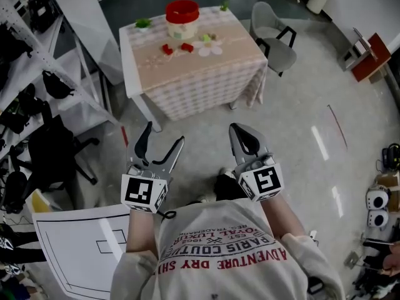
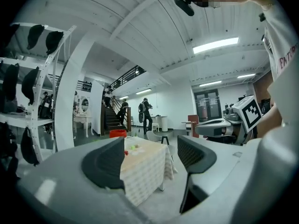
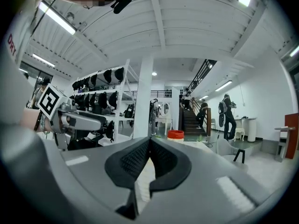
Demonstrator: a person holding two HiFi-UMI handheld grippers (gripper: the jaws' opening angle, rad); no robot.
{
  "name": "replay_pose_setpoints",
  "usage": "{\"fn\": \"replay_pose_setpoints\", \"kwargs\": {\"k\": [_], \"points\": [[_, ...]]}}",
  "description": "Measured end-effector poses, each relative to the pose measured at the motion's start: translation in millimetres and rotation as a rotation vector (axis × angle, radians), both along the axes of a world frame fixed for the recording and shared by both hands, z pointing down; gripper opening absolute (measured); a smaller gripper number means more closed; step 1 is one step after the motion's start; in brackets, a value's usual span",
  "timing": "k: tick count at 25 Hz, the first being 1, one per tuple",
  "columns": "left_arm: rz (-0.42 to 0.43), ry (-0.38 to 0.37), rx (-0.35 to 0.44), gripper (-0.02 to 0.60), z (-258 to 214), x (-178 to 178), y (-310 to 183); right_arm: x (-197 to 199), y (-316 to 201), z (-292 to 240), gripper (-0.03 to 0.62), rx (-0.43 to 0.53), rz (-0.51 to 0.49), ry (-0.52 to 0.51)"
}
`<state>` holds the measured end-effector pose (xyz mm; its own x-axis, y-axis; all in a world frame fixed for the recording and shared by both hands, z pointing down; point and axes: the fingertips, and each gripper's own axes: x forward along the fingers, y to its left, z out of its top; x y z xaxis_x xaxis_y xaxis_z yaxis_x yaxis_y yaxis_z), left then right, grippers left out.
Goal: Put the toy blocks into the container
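A table (image 1: 187,99) with a checked cloth stands far ahead in the head view. On it sit a pale container with a red lid (image 1: 182,19), two red blocks (image 1: 167,49) (image 1: 187,47), a green block (image 1: 143,23) and a small pale-green piece (image 1: 206,38). Both grippers hang over the floor, well short of the table. My left gripper (image 1: 164,133) is open and empty, and the table (image 2: 145,164) shows between its jaws. My right gripper (image 1: 235,129) is shut with nothing in it; past it I see the red lid (image 3: 175,134).
A grey chair (image 1: 275,39) stands right of the table. Metal shelving (image 1: 37,61) and a black office chair (image 1: 56,149) line the left side. A white board (image 1: 81,242) lies on the floor at my left. People stand by a staircase (image 2: 112,118) in the distance.
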<state>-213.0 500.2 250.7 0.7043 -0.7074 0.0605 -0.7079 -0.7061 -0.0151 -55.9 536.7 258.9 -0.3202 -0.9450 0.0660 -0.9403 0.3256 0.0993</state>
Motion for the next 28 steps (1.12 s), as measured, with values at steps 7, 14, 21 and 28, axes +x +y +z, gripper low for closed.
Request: {"fn": "replay_pose_setpoints", "kwargs": {"k": [7, 14, 21, 28], "points": [[-0.058, -0.035, -0.01, 0.356, 13, 15, -41, 14, -52, 15, 0.002, 0.0, -0.083, 0.013], [-0.156, -0.058, -0.037, 0.354, 21, 49, -127, 57, -155, 18, 0.002, -0.014, -0.16, -0.007], [-0.255, -0.083, -0.081, 0.356, 31, 92, -221, 101, -268, 20, 0.002, -0.048, -0.255, -0.005], [-0.334, -0.093, -0.125, 0.356, 51, 117, -291, 122, -349, 33, 0.002, -0.08, -0.342, 0.001]]}}
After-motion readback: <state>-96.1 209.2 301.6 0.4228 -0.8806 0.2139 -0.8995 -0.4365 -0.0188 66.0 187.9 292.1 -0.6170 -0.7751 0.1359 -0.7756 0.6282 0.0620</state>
